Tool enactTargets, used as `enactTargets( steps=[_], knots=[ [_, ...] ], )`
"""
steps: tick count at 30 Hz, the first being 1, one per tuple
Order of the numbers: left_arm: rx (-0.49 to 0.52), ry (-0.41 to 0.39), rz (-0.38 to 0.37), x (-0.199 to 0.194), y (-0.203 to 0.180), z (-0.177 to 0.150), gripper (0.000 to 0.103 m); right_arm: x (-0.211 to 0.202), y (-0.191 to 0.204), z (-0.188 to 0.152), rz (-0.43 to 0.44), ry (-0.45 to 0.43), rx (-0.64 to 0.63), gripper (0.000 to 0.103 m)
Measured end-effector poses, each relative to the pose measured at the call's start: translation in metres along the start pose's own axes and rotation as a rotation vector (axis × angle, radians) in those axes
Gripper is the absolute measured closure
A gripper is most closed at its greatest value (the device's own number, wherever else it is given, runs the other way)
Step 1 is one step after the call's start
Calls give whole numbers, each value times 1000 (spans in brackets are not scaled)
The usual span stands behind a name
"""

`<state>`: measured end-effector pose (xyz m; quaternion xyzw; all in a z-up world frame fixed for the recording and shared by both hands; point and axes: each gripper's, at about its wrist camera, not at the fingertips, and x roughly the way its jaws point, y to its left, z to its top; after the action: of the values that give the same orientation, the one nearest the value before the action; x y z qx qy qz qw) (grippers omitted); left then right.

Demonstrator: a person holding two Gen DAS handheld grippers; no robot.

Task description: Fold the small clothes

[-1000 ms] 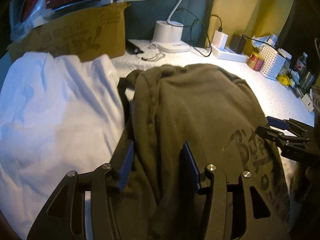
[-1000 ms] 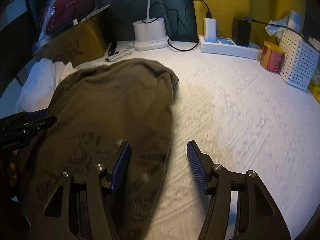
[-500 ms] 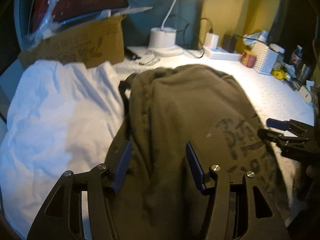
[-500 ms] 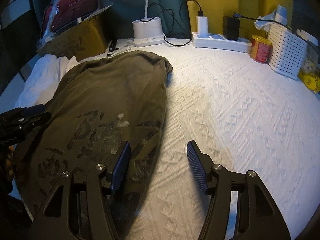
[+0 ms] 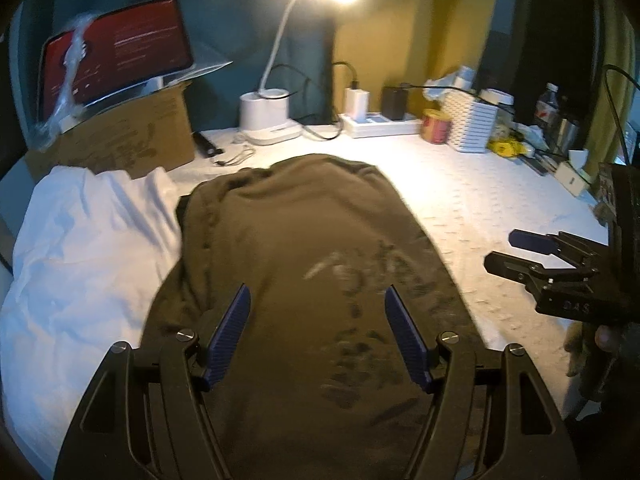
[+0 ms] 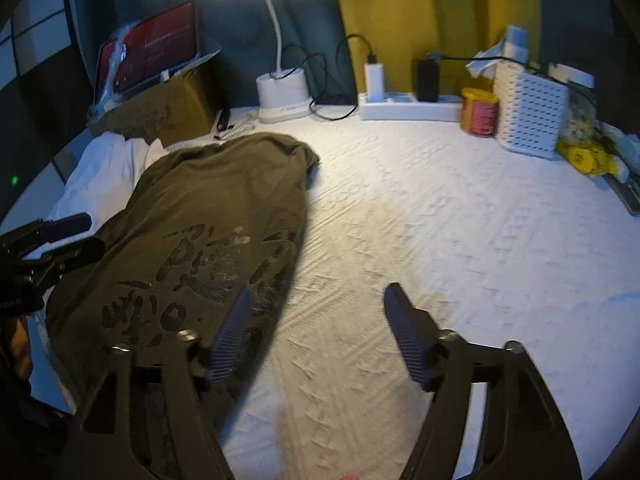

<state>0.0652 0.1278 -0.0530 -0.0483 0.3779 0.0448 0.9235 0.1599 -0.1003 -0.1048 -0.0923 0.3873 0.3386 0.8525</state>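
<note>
Both tools have let go and are backing off; the left tool (image 5: 316,332) has just been spreading its jaws and now hangs clear above the olive T-shirt (image 5: 296,264), nothing pinched between the pads; the right tool (image 6: 316,320) has also just been opening and stands wide, one pad over the shirt's edge, the other over the bare white textured cover of the worktop (image 6: 460,232); the shirt lies as a long narrow strip with its dark print up, near the left side, running from the near edge toward the back; I'd judge the lengthwise fold done and a crosswise fold to come; the white cloth (image 5: 84,248) lies right against its left side and could snag; the cardboard box (image 5: 132,136), lamp base (image 5: 268,116), power strip (image 6: 412,106) and white basket (image 6: 528,116) crowd the back edge.
</note>
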Motion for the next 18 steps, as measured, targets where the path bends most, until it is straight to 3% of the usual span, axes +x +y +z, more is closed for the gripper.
enactTargets(
  steps=[6, 11, 18],
  knots=[
    [50, -35, -38, -17, -31, 1, 32, -28, -17, -8, -22, -38, 22, 28],
    [91, -82, -94, -31, -57, 2, 20, -55, -30, -15, -57, -78, 45, 28],
    [145, -132, -116, -45, -88, 2, 20, -89, -51, -26, -108, -124, 74, 28]
  ],
)
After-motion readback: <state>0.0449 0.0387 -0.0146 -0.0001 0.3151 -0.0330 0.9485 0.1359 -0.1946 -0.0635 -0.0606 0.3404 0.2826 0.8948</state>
